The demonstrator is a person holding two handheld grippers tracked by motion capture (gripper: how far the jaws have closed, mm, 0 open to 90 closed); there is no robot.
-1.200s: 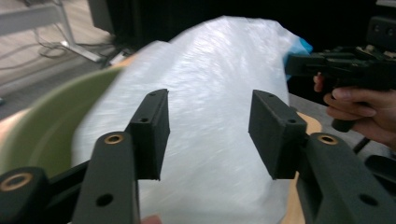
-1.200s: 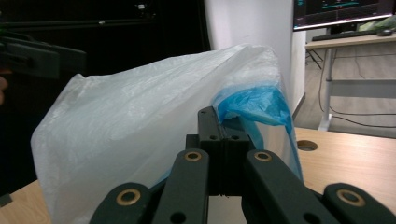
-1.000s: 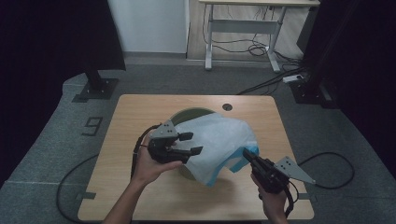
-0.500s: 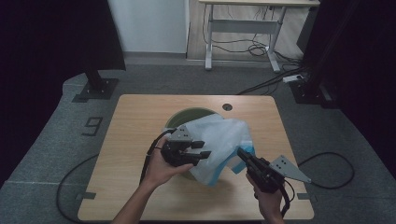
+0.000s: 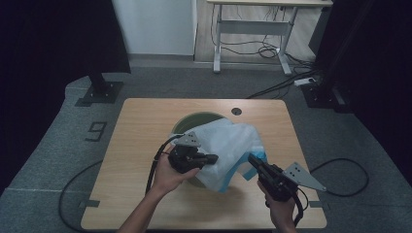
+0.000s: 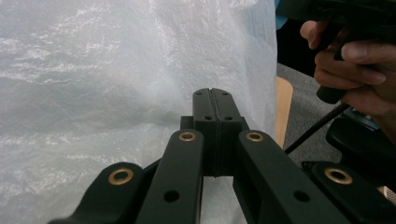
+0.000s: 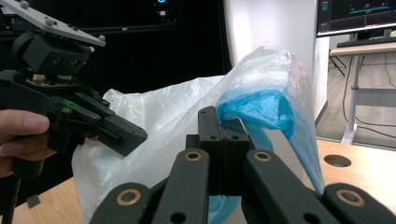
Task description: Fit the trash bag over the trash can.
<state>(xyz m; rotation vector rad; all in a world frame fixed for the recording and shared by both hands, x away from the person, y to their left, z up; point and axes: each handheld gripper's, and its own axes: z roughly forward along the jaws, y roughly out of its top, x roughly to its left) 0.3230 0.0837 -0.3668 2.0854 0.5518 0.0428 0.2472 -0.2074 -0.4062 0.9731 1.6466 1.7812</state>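
High view: a white translucent plastic bag (image 5: pixel 228 150) is seen draped over a round green bin (image 5: pixel 194 120) that stands on the wooden table (image 5: pixel 145 126), with the bin's far rim left uncovered. A blue strip along the bag's near right edge (image 5: pixel 252 162) is visible beside the right tongs (image 5: pixel 252 159).

The left tongs (image 5: pixel 212 158) are held level against the bag's left side, over the bin's near rim. Their jaws have just been closing and are now brought fully together. In the left gripper view the left tongs (image 6: pixel 215 100) are pressed tip-first against the crinkled film; whether a fold of film is pinched between the shut tips cannot be told. The other hand (image 6: pixel 355 65) is seen at the upper right of that view, wrapped around its gripper's handle.

In the right gripper view the right tongs (image 7: pixel 219 123) are closed, and the blue-edged film (image 7: pixel 261 107) is bunched right at their tips and rises from them, so the bag's edge appears to be clamped there. The left gripper (image 7: pixel 70 112), with its grey plate on top, is seen at the left of that view, touching the bag's far side.
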